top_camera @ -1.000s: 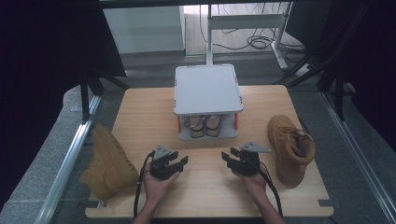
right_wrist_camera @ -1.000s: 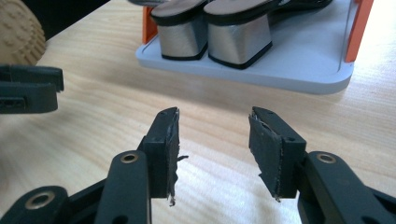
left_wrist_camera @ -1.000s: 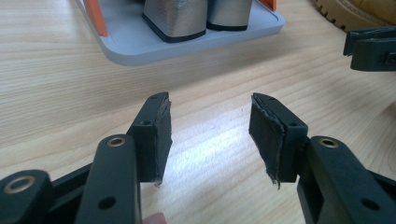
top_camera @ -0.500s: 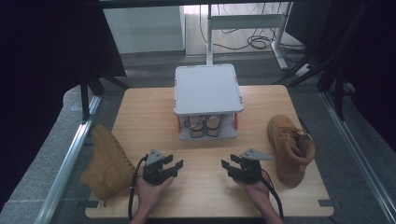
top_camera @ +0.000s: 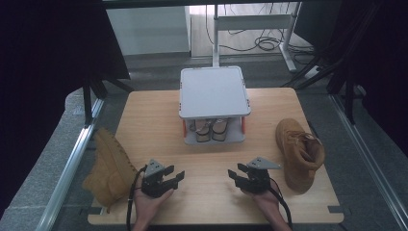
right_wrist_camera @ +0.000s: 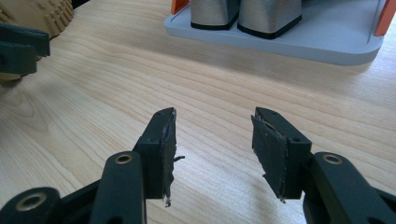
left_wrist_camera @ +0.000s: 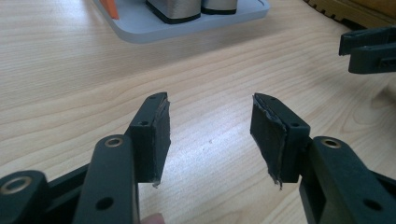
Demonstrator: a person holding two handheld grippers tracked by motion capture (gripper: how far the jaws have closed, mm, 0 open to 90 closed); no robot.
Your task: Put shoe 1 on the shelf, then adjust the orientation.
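**Two tan boots, both grippers empty: take each by the collar, not the toe**

Start at your left: the left boot [top_camera: 107, 171] lies at the left edge of the table [top_camera: 159, 120], partly overhanging it, just beside your left gripper [top_camera: 169, 179]; it looks like soft suede over a thick lugged sole, so judge it moderately heavy, floppy in the upper and stiff only at the bottom; the nap should grip well against the pads, but a pinch on the rounded toe would likely slide off, so aim for the ankle collar or the heel tab, where the material is thin enough to fit between the jaws; your left gripper hovers low over bare wood with its jaws spread wide and nothing between them, as the left gripper view makes plain

Centre, at the far side: the grey two-tier rack [top_camera: 214, 92] already holds a pair of shoes [top_camera: 211, 130] on its lower shelf; its flat top is free, and it stands well apart from both grippers

To your right: your right gripper [top_camera: 238, 175] is likewise wide open and empty, near the right boot [top_camera: 298, 153], which stands on its sole near the table's right edge; same handling applies; expect the sole's weight to swing the boot downward once lifted, so clamp firmly at the collar and lift slowly
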